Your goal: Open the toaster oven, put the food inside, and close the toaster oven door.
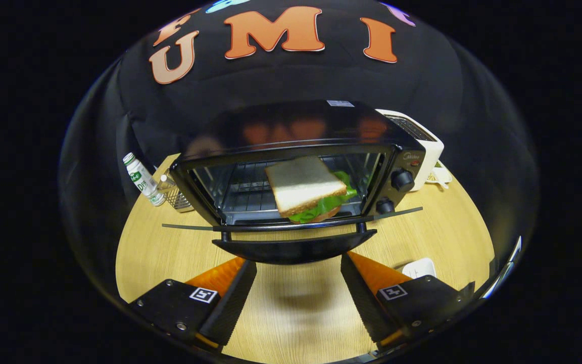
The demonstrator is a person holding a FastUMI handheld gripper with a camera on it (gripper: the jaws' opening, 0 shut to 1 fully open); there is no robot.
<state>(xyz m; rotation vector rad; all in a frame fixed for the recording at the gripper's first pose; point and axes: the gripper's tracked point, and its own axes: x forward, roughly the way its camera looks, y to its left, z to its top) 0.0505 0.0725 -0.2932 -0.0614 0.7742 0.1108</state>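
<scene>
Gripper (298, 283) fingers spread apart, empty, above the table (442, 232). Just ahead hangs the oven (296, 167) door (293, 247), folded down. Beyond it, the sandwich (308, 189) lies tilted on the rack.

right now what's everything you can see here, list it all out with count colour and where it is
black toaster oven: one, black, on the wooden table, beyond the fingers, door folded down open
white-bread sandwich with green lettuce: one, white and green, inside the oven on the wire rack
white plastic bottle with green label: one, left of the oven
small wire basket: one, metal, between bottle and oven
white pop-up toaster: one, white, right of and behind the oven
small white flat object: one, on the table by the right finger; cannot tell what it is
light wooden table: one, tan
gripper: one, black and orange fingers, open, holding nothing, just short of the door
</scene>
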